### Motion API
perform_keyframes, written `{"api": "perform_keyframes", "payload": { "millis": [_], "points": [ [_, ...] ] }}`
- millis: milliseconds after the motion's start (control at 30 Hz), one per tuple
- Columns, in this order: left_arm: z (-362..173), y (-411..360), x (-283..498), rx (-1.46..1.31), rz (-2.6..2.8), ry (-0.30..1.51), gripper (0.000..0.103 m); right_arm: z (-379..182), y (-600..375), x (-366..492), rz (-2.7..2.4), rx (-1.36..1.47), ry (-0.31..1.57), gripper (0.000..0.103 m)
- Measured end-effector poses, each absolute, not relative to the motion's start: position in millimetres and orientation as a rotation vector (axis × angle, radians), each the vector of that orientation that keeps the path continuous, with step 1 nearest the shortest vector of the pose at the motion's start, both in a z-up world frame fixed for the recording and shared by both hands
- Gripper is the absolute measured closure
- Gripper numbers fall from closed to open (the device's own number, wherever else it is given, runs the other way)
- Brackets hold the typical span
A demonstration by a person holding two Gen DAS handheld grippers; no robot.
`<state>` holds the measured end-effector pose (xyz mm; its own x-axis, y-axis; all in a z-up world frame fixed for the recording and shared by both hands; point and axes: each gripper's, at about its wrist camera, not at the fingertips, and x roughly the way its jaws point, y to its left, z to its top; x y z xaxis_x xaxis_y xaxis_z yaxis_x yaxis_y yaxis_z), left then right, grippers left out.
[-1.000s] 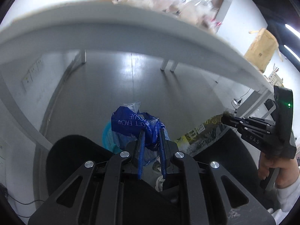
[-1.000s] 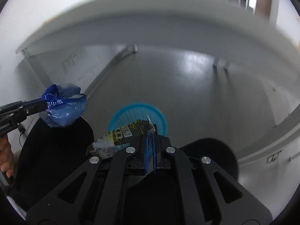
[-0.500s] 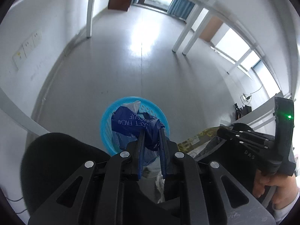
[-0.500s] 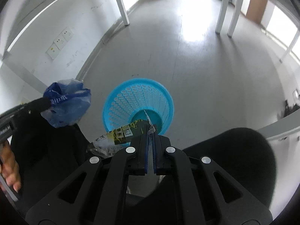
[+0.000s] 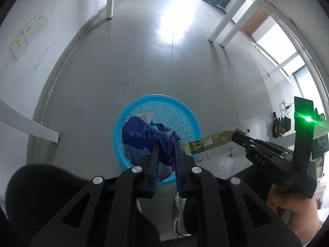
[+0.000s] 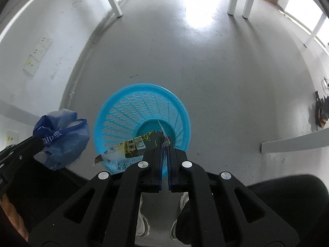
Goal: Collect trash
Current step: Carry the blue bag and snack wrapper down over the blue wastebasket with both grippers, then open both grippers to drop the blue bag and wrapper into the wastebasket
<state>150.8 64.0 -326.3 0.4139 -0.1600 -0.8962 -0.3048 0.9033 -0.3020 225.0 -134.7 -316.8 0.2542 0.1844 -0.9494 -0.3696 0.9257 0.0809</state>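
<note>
Both tongs carry trash above the blue basket [image 6: 141,121].
Left tongs [image 5: 166,144] clamp a blue tissue wrapper [image 5: 144,136]; right tongs [image 6: 165,144] clamp a yellow-black packet [image 6: 133,146].

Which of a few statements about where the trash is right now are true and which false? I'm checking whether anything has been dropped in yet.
1. The left tongs grip a blue tissue wrapper. True.
2. The right tongs are open and hold nothing. False: they are shut on a yellow-printed wrapper.
3. The blue basket stands on the floor. True.
4. The basket is full of trash. False: its visible bottom is bare.
</note>
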Motion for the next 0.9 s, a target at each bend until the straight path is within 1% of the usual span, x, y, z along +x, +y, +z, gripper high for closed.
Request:
{"api": "perform_keyframes", "payload": {
  "millis": [267,400,533,567,600,633,667,700,767,800,867,900],
  "points": [
    [-371,61,193,-0.510,0.127,1.220,0.090,-351,-131,253,0.321,-0.163,1.298,0.100],
    [-384,52,203,-0.490,0.121,1.253,0.089,-367,-133,263,0.290,-0.152,1.344,0.099],
    [-392,48,208,-0.472,0.088,1.273,0.088,-376,-127,266,0.310,-0.169,1.372,0.097],
    [-394,48,210,-0.481,0.071,1.282,0.081,-376,-125,264,0.322,-0.172,1.374,0.092],
    [-396,49,211,-0.488,0.062,1.289,0.074,-375,-125,263,0.323,-0.173,1.366,0.073],
    [-396,50,211,-0.485,0.075,1.284,0.070,-372,-126,262,0.322,-0.168,1.355,0.057],
    [-394,51,211,-0.484,0.089,1.276,0.059,-369,-129,261,0.326,-0.154,1.345,0.054],
    [-391,52,209,-0.493,0.098,1.264,0.054,-367,-131,259,0.334,-0.140,1.343,0.054],
    [-386,55,206,-0.517,0.117,1.239,0.053,-365,-134,257,0.345,-0.117,1.351,0.054],
    [-382,57,202,-0.530,0.125,1.227,0.051,-364,-134,257,0.344,-0.110,1.352,0.053],
    [-377,58,199,-0.548,0.132,1.205,0.047,-357,-136,254,0.341,-0.096,1.344,0.045],
    [-374,59,196,-0.552,0.134,1.191,0.046,-353,-137,252,0.345,-0.091,1.337,0.044]
  ]
}}
